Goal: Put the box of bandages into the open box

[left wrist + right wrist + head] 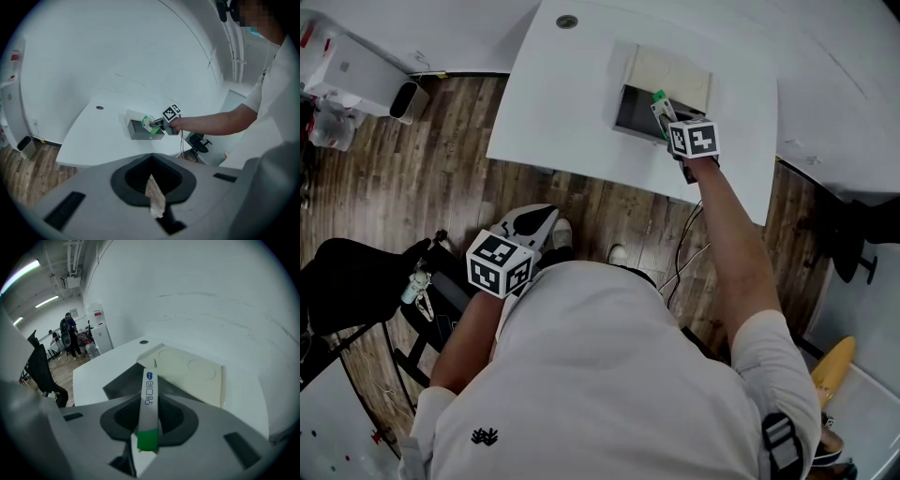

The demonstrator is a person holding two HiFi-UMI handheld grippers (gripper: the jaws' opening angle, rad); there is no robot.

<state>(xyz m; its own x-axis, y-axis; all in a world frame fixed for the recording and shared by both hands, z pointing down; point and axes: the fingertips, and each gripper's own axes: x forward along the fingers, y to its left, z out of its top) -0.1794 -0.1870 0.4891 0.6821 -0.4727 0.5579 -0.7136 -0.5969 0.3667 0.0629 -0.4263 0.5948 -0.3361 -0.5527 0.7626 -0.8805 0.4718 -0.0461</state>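
The open box (630, 111) stands on the white table (553, 103); its inside is dark grey and its cream lid (671, 73) is folded back. My right gripper (670, 120) is shut on the box of bandages (659, 105), a slim white carton with a green end, and holds it over the open box's near right corner. In the right gripper view the carton (149, 394) stands edge-on between the jaws, above the grey cavity (123, 379). My left gripper (530, 223) hangs low by my body over the floor; its jaws (153, 197) look shut, with a thin tan strip between them.
A round cable hole (567, 21) sits at the table's far edge. Cables (686, 251) hang below the near edge over the wooden floor. A black chair (347, 281) is at my left and a white bin (410, 98) by the wall. People (68, 333) stand far off.
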